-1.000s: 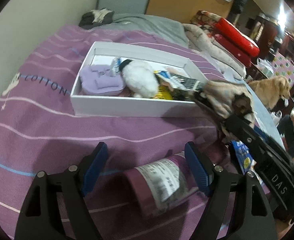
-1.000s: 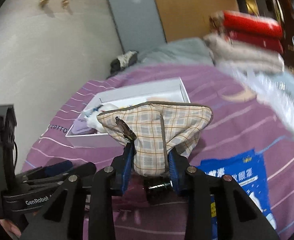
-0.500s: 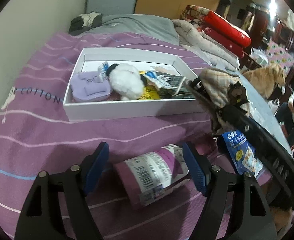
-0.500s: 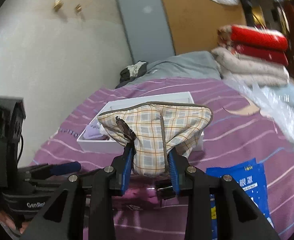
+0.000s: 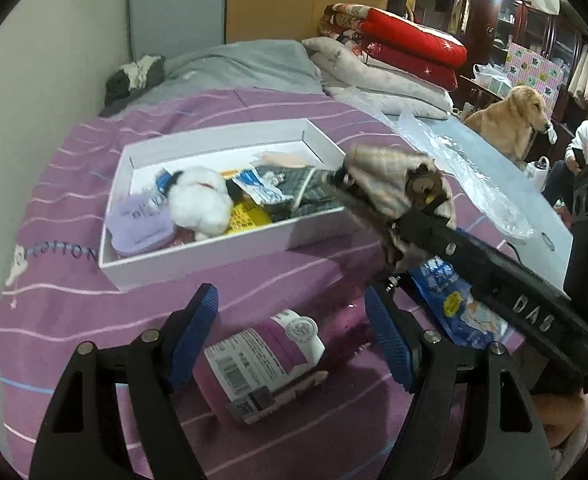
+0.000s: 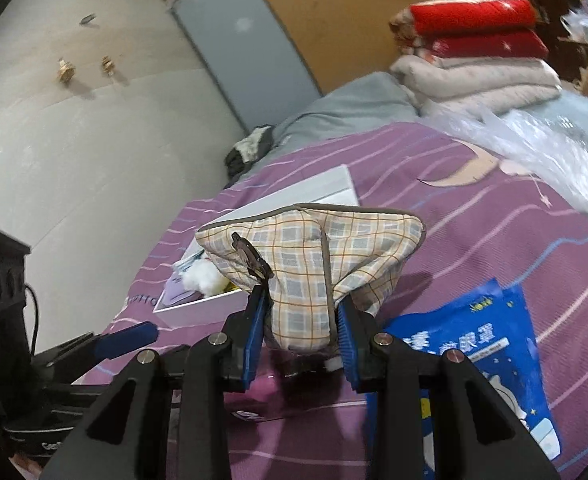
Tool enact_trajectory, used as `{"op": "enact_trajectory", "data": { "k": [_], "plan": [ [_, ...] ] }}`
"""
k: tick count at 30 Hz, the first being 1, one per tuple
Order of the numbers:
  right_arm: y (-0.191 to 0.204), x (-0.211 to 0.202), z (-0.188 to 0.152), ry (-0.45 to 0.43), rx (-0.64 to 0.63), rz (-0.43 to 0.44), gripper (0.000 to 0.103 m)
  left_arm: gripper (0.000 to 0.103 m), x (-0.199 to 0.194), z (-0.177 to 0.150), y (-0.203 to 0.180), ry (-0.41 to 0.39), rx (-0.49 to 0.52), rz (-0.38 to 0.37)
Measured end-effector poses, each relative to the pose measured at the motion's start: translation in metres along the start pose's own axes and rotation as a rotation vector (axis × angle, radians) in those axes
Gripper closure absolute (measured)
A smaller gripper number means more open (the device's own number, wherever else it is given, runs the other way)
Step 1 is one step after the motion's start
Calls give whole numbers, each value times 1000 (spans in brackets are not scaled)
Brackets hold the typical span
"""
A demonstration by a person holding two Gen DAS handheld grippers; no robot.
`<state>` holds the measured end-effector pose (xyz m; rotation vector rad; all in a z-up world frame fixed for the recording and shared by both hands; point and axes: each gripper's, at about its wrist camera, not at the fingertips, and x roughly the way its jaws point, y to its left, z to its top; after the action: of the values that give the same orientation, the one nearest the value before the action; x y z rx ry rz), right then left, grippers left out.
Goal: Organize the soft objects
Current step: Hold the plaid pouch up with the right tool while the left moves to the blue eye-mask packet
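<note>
I have the plaid fabric pouch (image 6: 313,256) clamped in my right gripper (image 6: 299,326), both blue pads pressing into its lower end while the wider top flares above them; a small bear-shaped charm hangs from its side. In the left wrist view the pouch hangs just off the near right corner of the white box (image 5: 230,248), above the bedspread and not yet over the opening. My reading is that this is the carry step: the pouch is lifted and headed for the box.

My left gripper (image 5: 292,340) has its jaws wide apart with nothing pinched. The purple labelled packet (image 5: 262,360) lies on the bed between them, untouched as far as I can tell.

Next I would bring the pouch over the rim and find a gap, since the box already holds a white plush ball (image 5: 202,204), a lilac knitted piece (image 5: 142,224) and several sachets. The right end looks the least crowded. A blue eye-mask packet (image 6: 477,364) also waits on the bed beside the purple one.

The surface is a purple striped cotton bedspread (image 5: 74,312), soft and uneven. Folded red and cream quilts (image 5: 405,52) are stacked at the far end. A golden dog (image 5: 513,120) and a seated person are beyond the bed.
</note>
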<state>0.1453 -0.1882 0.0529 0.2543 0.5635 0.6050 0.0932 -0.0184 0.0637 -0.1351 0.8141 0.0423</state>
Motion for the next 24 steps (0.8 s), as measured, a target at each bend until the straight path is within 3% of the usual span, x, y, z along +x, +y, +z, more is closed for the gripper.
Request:
{"op": "enact_trajectory", "data": {
  "k": [4,9,11,18,20,24],
  "plan": [
    [-5,-11,7,-2,25,-13,71,27,-1,0,-10,26,-29,-73],
    [-21,-31,7,9,25,-71,71,27,-4,-5,-39,35,20,-148],
    [-29,-39,6,24,27,-93,71,31,-3,-8,-48,56,16,-199],
    [-54,-73,-8,89,-27,-215,71,59,11,-17,-72,161,-35,-383],
    [-66,-77,-11,95,-4,-227,71,64,17,-19,-76,185,-45,-394],
    [-83,-70,-15,129,51,-226,71,69,30,-23,-85,204,-31,-330]
  ]
}}
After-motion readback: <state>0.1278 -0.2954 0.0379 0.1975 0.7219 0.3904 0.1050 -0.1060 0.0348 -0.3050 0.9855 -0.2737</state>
